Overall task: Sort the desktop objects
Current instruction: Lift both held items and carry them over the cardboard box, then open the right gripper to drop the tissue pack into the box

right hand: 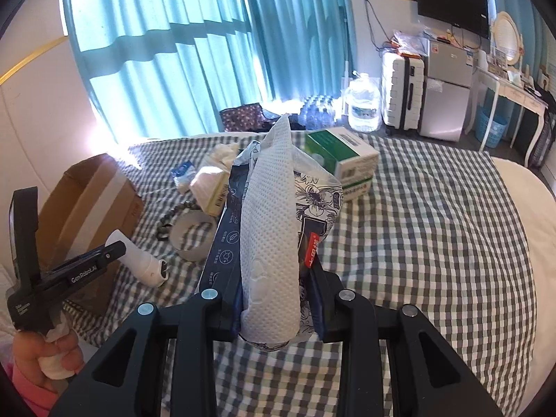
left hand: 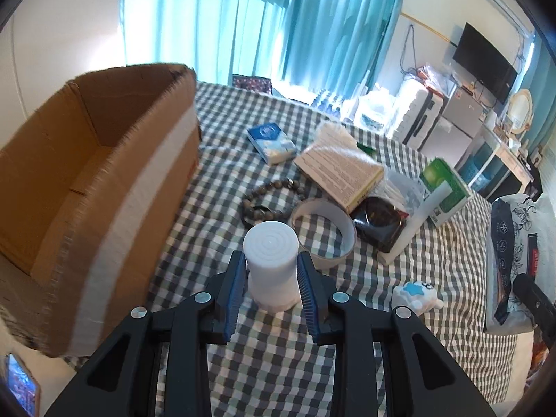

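Your left gripper [left hand: 269, 278] tilts downward over the checked bed [left hand: 434, 271], its blue pads pressed on either side of a white ribbed-top cylinder [left hand: 272, 264], which is lifted clear of the cover. In the right wrist view your left hand [right hand: 45, 358], in a pink sleeve, grips that tool's handle low at the left, beside the open cardboard box [left hand: 87, 173]. Your right gripper [right hand: 274, 309] also slants down and forward, clamped on a tissue pack [right hand: 274, 229] with one white sheet standing upright out of it. Beyond the cylinder lie a tape ring [left hand: 325, 232], a bead bracelet [left hand: 267, 198], a green box [left hand: 446, 187] and a small blue packet [left hand: 272, 142]
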Demonstrator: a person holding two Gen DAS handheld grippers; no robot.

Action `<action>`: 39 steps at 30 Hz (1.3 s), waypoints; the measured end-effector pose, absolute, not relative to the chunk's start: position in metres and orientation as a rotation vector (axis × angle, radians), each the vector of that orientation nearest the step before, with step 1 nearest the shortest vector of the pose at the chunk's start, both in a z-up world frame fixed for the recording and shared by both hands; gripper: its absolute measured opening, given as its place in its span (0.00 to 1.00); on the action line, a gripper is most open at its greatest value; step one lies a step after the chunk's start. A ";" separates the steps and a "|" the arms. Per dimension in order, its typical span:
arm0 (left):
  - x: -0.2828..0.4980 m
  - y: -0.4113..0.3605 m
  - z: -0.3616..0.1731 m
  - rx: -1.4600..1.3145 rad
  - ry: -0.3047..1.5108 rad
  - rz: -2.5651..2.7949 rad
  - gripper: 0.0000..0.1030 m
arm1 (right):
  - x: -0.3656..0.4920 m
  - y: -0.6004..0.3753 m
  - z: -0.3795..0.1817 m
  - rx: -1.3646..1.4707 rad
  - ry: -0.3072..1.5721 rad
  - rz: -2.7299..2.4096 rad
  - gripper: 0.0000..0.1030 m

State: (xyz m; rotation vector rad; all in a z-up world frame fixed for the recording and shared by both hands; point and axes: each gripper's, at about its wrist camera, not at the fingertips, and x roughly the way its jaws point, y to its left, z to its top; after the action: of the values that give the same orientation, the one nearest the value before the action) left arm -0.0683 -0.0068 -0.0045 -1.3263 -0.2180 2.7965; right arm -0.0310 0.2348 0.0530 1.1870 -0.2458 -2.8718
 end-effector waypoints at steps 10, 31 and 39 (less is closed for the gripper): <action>-0.058 -0.037 0.068 -1.162 -0.284 2.914 0.30 | -0.035 0.180 0.090 1.074 -0.195 -2.789 0.29; -0.061 -0.160 0.093 -1.128 -0.516 3.057 0.24 | -0.102 0.028 0.138 0.922 0.000 -2.578 0.29; -0.061 -0.190 0.063 -1.257 -0.521 3.079 0.40 | -0.135 -0.032 0.105 1.000 -0.012 -2.454 0.29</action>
State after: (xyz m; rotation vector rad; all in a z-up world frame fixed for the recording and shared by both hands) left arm -0.0610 -0.1902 0.0629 -1.2569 -0.5207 3.0785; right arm -0.1347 -0.0319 0.1049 1.0003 -0.0115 -2.4542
